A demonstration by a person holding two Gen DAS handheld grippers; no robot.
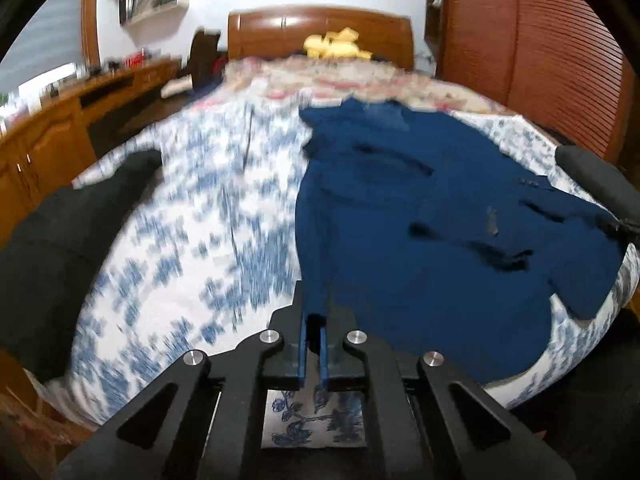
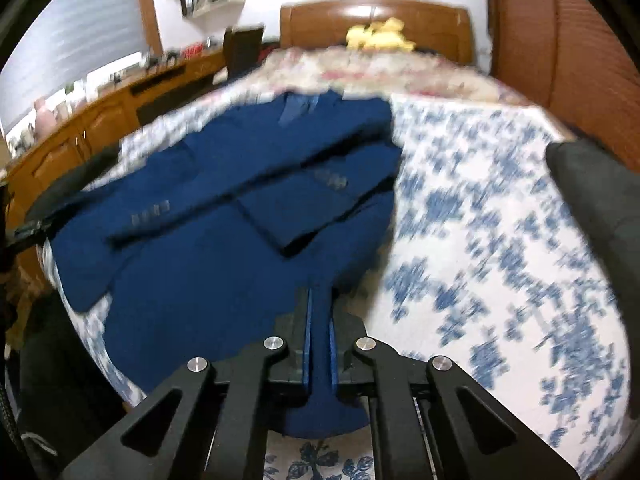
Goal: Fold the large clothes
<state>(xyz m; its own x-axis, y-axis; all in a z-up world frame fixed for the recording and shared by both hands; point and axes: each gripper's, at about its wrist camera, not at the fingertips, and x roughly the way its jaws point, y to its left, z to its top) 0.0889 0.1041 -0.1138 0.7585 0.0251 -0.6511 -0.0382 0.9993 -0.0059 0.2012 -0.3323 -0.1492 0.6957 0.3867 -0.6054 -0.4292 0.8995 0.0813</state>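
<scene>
Left wrist view: my left claw pinches the near hem of the blue jacket at six o'clock. Right claw is clamped on that hem too. The jacket spreads toward twelve across the floral bedspread, sleeves crossed. It looks soft, fairly weighty and floppy; corner holds suit it. The headboard sits farthest.

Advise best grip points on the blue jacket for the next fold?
Grip the blue jacket at its near hem corners, coming from the foot of the bed. It lies flat with the collar far and the sleeves folded across. Left gripper and right gripper are already shut on that hem.
</scene>
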